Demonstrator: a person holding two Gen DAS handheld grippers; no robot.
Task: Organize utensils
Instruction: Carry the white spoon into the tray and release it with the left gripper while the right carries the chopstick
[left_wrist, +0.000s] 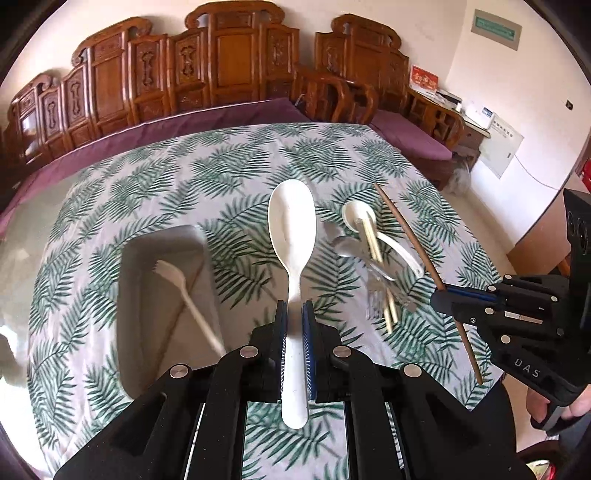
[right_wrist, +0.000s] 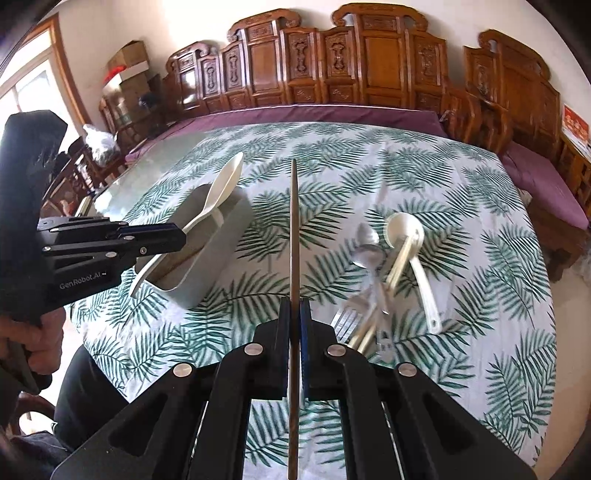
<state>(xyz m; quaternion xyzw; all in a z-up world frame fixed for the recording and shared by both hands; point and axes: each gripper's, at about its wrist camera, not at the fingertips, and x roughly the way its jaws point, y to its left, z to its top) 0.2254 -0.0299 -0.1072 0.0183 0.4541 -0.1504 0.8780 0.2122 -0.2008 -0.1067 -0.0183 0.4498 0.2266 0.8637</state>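
Observation:
My left gripper (left_wrist: 294, 308) is shut on the handle of a large white rice paddle (left_wrist: 291, 225) and holds it above the table, right of a grey tray (left_wrist: 162, 243). The tray holds a white plastic fork (left_wrist: 184, 291) and a brown chopstick. In the right wrist view the left gripper (right_wrist: 181, 236) holds the paddle (right_wrist: 221, 188) over the tray (right_wrist: 207, 273). My right gripper (right_wrist: 294, 306) is shut on a dark brown chopstick (right_wrist: 294, 229), also seen in the left wrist view (left_wrist: 406, 230). A pile of metal spoons (right_wrist: 365, 247), forks, pale chopsticks and a white soup spoon (right_wrist: 406, 229) lies on the table.
The table wears a leaf-print cloth (right_wrist: 369, 166) under glass. A carved wooden bench with purple cushions (right_wrist: 332, 110) runs behind it. The person's legs are at the near table edge (right_wrist: 88, 387).

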